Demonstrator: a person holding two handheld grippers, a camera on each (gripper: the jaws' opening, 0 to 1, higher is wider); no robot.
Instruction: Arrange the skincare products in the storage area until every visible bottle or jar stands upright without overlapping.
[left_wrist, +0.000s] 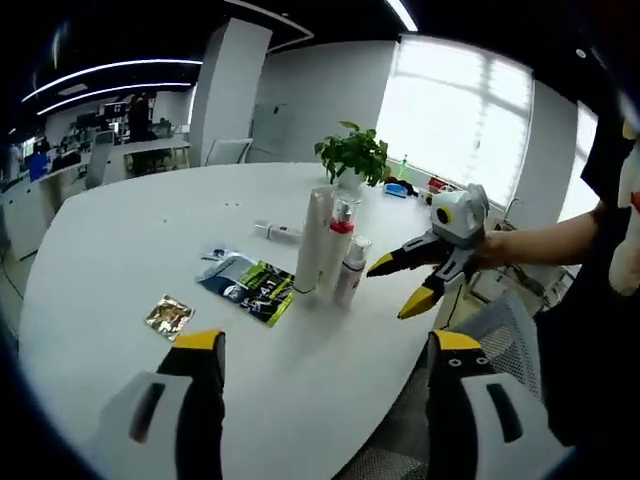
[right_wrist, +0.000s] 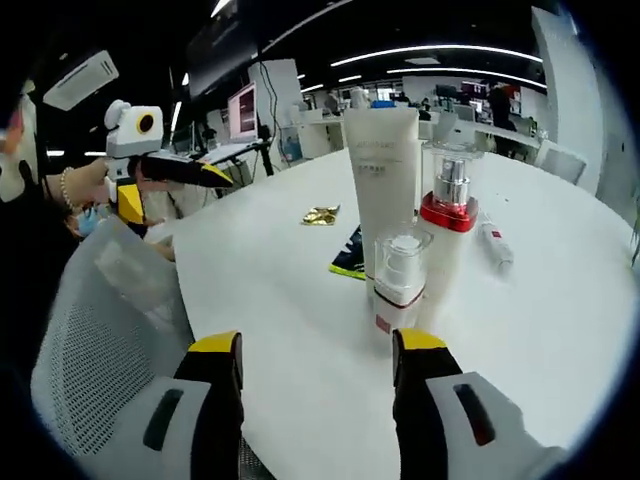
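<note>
- Right gripper (right_wrist: 314, 352): your jaws stood wide apart, empty, touching nothing; they pointed at the standing group from just short of it, above the white table (right_wrist: 560, 330).
- Left gripper (left_wrist: 320, 350): your jaws were likewise spread and empty, held back near the table's edge, well apart from the bottles.
- Standing group, right gripper view: small spray bottle (right_wrist: 400, 275) nearest you, red-collared pump bottle (right_wrist: 447, 235) just behind it to the right, tall white tube (right_wrist: 381, 185) behind to the left. All three stood upright and very close; whether they touched, I could not tell.
- Lying item: a slim white tube (right_wrist: 495, 245) lay flat on the table beyond the group, not yet upright.
- Other items: a dark printed packet (left_wrist: 250, 287) beside the group, a small gold sachet (left_wrist: 168, 317) apart from it, a potted plant (left_wrist: 352, 155) farther back.
- Risk, by my judgement: the group was tight, so reaching past it for the slim white tube could brush the small spray bottle or tip the tall white tube, and one fall would likely take its neighbours.
- Risk: the slim white tube looked narrow-based; released off-vertical, it would probably topple.
</note>
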